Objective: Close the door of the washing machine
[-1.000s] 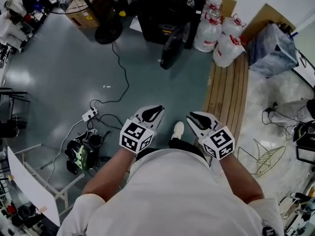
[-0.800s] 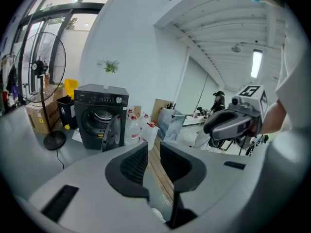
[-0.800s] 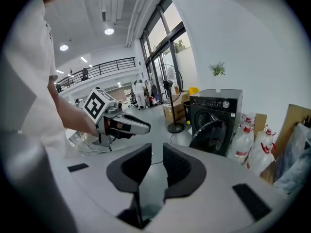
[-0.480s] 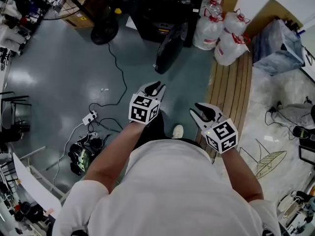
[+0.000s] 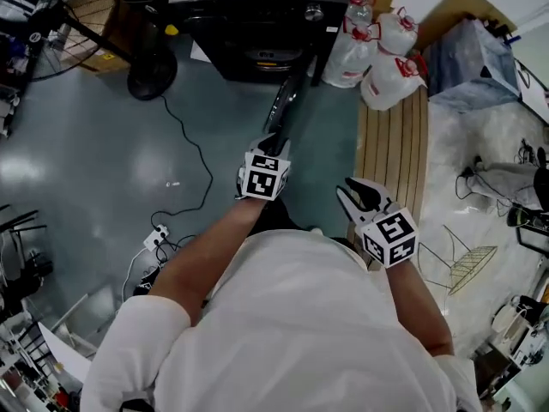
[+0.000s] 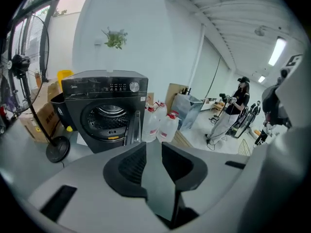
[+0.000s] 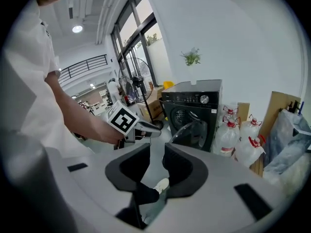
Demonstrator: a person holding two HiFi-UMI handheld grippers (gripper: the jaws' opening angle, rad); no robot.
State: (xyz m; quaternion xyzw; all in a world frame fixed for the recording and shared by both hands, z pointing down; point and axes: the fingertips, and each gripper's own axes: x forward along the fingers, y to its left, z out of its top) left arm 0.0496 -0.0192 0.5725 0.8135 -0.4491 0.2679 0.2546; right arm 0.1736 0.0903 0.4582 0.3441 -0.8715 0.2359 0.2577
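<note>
The black front-loading washing machine (image 5: 257, 24) stands at the top of the head view. Its round door (image 5: 287, 101) hangs open, swung out toward me and seen edge-on. My left gripper (image 5: 273, 142) reaches forward, its tips close to the door's near edge; I cannot tell whether they touch. In the left gripper view the washing machine (image 6: 107, 113) and the door (image 6: 131, 127) lie straight ahead beyond the open, empty left gripper (image 6: 153, 152). My right gripper (image 5: 360, 189) hangs back at the right, open and empty. The right gripper view shows the door (image 7: 194, 132) ajar and the left gripper (image 7: 141, 127).
Tied water jugs (image 5: 369, 37) sit right of the machine, beside a wooden pallet (image 5: 395, 144). A standing fan's base (image 5: 150, 75) and a cable with a power strip (image 5: 154, 234) lie on the grey floor at left. Another person (image 6: 228, 115) stands far right.
I have stepped closer to the washing machine. Both grippers moved forward, the left one much further, from beside my body up to the open door's edge.
</note>
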